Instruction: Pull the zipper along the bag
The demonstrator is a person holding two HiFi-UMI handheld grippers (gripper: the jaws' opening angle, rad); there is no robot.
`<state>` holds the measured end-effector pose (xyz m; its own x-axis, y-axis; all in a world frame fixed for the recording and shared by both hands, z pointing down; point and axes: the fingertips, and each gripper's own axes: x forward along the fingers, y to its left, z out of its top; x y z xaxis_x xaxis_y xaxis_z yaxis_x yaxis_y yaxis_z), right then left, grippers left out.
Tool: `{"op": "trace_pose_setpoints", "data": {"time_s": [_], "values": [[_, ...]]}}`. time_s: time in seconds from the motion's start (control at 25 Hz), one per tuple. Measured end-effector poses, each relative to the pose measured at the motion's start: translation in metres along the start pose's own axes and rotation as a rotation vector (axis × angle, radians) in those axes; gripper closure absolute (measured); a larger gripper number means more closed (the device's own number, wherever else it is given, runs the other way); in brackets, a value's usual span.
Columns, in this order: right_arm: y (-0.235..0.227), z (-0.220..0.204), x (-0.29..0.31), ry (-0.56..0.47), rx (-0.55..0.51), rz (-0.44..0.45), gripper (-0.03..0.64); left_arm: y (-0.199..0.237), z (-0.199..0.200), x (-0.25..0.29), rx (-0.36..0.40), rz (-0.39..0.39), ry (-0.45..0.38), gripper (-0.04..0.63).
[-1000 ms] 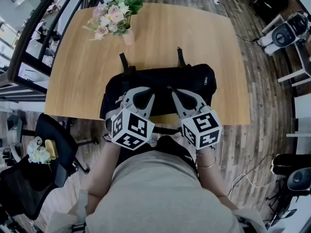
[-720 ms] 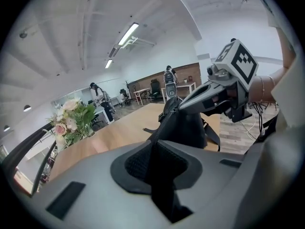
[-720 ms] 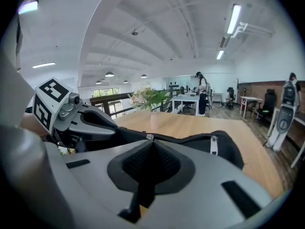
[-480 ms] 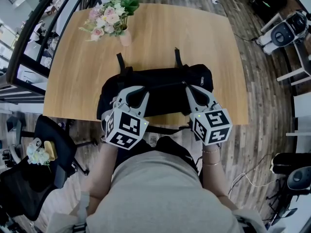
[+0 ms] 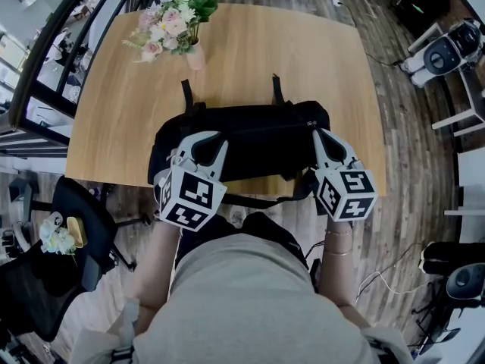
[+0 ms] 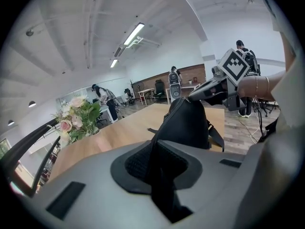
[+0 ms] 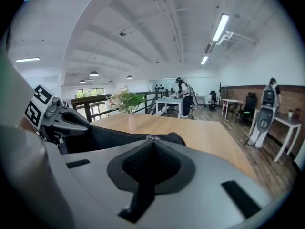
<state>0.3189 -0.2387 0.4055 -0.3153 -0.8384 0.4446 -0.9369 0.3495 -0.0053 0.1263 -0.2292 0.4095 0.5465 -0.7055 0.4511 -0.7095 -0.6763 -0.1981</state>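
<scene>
Person in grey-beige tee [image 5: 242,302], thin bracelet [image 5: 338,252] on R wrist, L gripper [image 5: 203,139] & R gripper [image 5: 319,133] w/ grey moulded shells, black textured pads [image 7: 151,162], b/w square-marker cubes [image 5: 189,197].

Wooden table [image 5: 250,59], plank floor [image 5: 409,150], black office chair [image 5: 76,226]

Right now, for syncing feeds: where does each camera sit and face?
Head view: on head, steeply down; table, bag, torso, left tongs, right tongs.
Left gripper view: on left tongs, along bag toward right tongs; jaws grip bag.
Right gripper view: on right tongs, toward left tongs; jaws pinch zipper pull.
All share bag, flowers.
</scene>
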Motion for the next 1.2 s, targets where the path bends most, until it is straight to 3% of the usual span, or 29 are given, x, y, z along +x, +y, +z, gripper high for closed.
{"op": "trace_pose_setpoints", "data": {"time_s": [0.56, 0.72, 1.04, 1.2], "values": [[0.002, 0.000, -0.003, -0.007, -0.015, -0.036, 0.598, 0.001, 0.000, 0.001, -0.023, 0.035, -0.006, 0.538], [0.006, 0.002, -0.006, -0.019, -0.017, -0.032, 0.595, 0.000, -0.003, 0.000, -0.036, 0.050, 0.003, 0.496], [0.045, 0.019, -0.010, -0.042, -0.075, 0.077, 0.509, 0.005, 0.008, -0.012, -0.058, 0.081, -0.028, 0.434], [0.074, 0.037, -0.015, -0.088, -0.092, 0.152, 0.503, 0.014, 0.024, -0.023, -0.155, 0.102, -0.095, 0.434]]}}
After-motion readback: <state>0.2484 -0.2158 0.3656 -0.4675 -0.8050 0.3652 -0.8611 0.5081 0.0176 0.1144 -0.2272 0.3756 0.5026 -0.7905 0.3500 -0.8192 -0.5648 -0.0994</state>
